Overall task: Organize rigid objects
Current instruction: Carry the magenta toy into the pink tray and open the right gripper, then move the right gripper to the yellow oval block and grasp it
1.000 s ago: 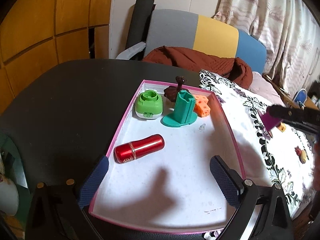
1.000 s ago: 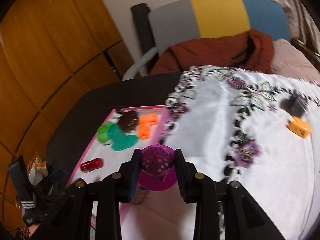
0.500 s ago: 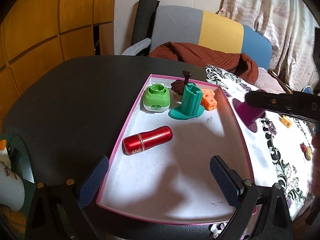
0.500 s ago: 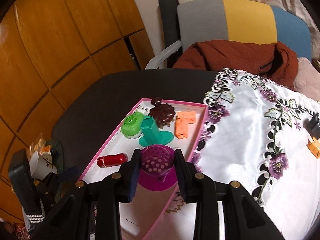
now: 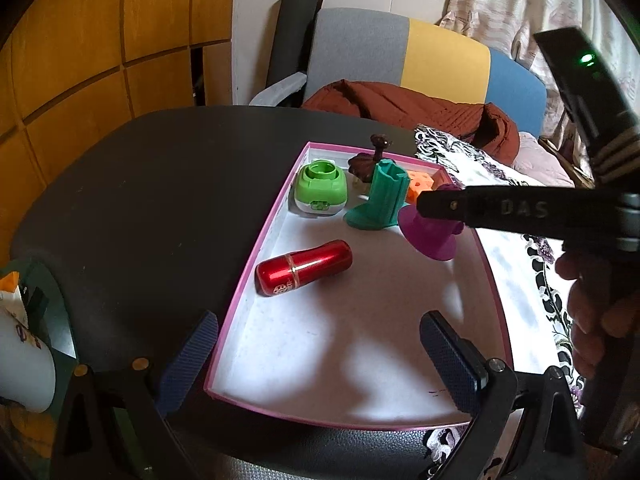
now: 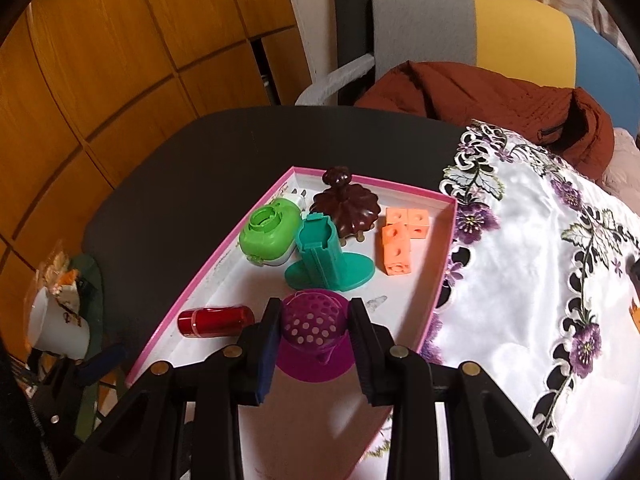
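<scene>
Clamped from both sides, the purple perforated piece [image 6: 314, 326] sits between the pads of the right gripper [image 6: 314, 330], whose jaws stand narrow and press on its dotted dome, with the flared purple base showing below them. In the left wrist view the same piece [image 5: 430, 236] hangs under the right gripper's dark arm, above the white floor of the pink-rimmed tray [image 5: 256, 256] and just beside the teal stand. Whether its base touches the tray floor cannot be told. The left gripper [image 5: 316, 354] has its blue-padded jaws wide apart with nothing between them, poised over the tray's near end.

Inside the tray, the teal stand [image 6: 326, 258] is upright on its round foot near the middle. The green round-topped box [image 6: 270, 236] is just beside it on the left, and the dark brown lobed lid with a knob [image 6: 344, 204] lies behind both, at the far end. The orange cube blocks [image 6: 400, 238] rest near the tray's right wall. The red metal cylinder [image 6: 216, 320] lies on its side close to the left wall, well apart from the group.

The tray rests on a black round table [image 5: 160, 184], its right side next to a white floral cloth [image 6: 532, 280]. A hand [image 5: 592, 312] grips the right gripper's handle at the edge of the left wrist view.
</scene>
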A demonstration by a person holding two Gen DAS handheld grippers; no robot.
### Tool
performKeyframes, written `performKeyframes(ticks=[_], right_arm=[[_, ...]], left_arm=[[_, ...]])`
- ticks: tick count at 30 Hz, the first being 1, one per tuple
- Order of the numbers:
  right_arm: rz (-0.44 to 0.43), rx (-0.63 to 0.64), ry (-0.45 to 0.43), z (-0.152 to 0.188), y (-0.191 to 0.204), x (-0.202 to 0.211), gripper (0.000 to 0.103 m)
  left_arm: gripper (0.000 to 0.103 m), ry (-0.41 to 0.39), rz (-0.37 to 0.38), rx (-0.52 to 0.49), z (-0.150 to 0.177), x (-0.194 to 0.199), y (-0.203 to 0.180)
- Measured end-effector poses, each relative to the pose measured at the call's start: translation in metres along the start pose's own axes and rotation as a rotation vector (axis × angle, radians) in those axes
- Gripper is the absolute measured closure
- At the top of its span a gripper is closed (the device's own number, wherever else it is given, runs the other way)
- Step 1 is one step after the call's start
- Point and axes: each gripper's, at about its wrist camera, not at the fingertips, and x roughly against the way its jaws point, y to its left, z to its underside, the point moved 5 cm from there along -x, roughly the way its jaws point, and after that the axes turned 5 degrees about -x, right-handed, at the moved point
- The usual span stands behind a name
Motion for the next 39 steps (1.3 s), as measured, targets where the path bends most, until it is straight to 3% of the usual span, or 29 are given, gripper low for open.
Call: performKeyframes(ticks=[19, 34, 39], right_arm=[[0.007, -0.028, 0.106, 0.010, 0.008, -0.038, 0.069], [0.028, -0.012, 0.018, 0.010, 0.000, 0.011, 0.068], [0.071, -0.011, 0.006, 0.015, -0.015, 0.031, 0.068]], left_arm=[[0.001, 0.001, -0.008, 0.025, 0.002, 0.004, 0.009], [0.001, 0.000, 0.000, 0.021, 0.003, 0.002, 0.003], [0.001, -0.011, 0.064, 0.005, 0.002, 0.005, -0.009]])
